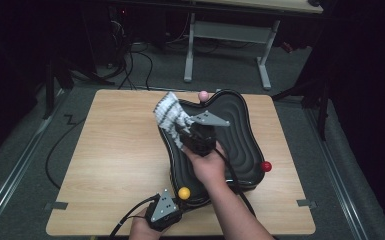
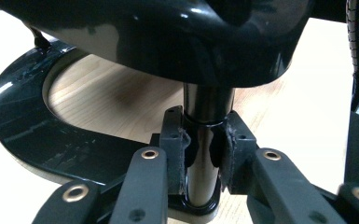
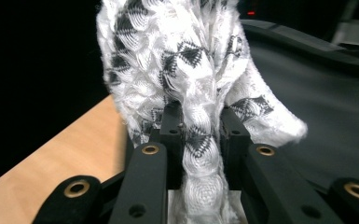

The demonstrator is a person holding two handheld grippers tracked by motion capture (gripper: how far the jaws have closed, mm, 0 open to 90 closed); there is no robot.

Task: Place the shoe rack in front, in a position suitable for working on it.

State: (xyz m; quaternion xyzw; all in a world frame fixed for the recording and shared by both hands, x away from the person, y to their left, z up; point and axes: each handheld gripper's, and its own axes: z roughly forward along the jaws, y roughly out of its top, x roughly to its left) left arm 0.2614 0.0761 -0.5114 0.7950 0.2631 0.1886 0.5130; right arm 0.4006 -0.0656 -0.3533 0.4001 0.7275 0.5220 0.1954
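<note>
One black tray (image 1: 240,135) with a wavy outline and a ribbed inner floor stands raised on the wooden desk (image 1: 110,160), and everything else is placed around it. The single cloth (image 1: 170,116), white with a dark woven pattern, is bunched over the tray's far-left rim. The right gripper (image 1: 182,131) has its jaws closed on that cloth: in the right gripper view a twisted fold of the cloth (image 3: 196,135) runs down between the two jaws and is pinched there, the rest billowing above them, with the tray's dark floor (image 3: 326,116) off to one side.

The left gripper (image 1: 172,197) sits at the tray's near-left corner. In the left gripper view its jaws are closed on one glossy black post (image 2: 207,140) that rises under the tray body (image 2: 168,37) from a curved black base (image 2: 32,130) lying on the desk.

Three small balls sit on the tray's edge: a yellow ball (image 1: 184,193) at the near-left corner just beside the left gripper, a red ball (image 1: 265,166) at the right edge, and a pink ball (image 1: 203,94) at the far rim.
</note>
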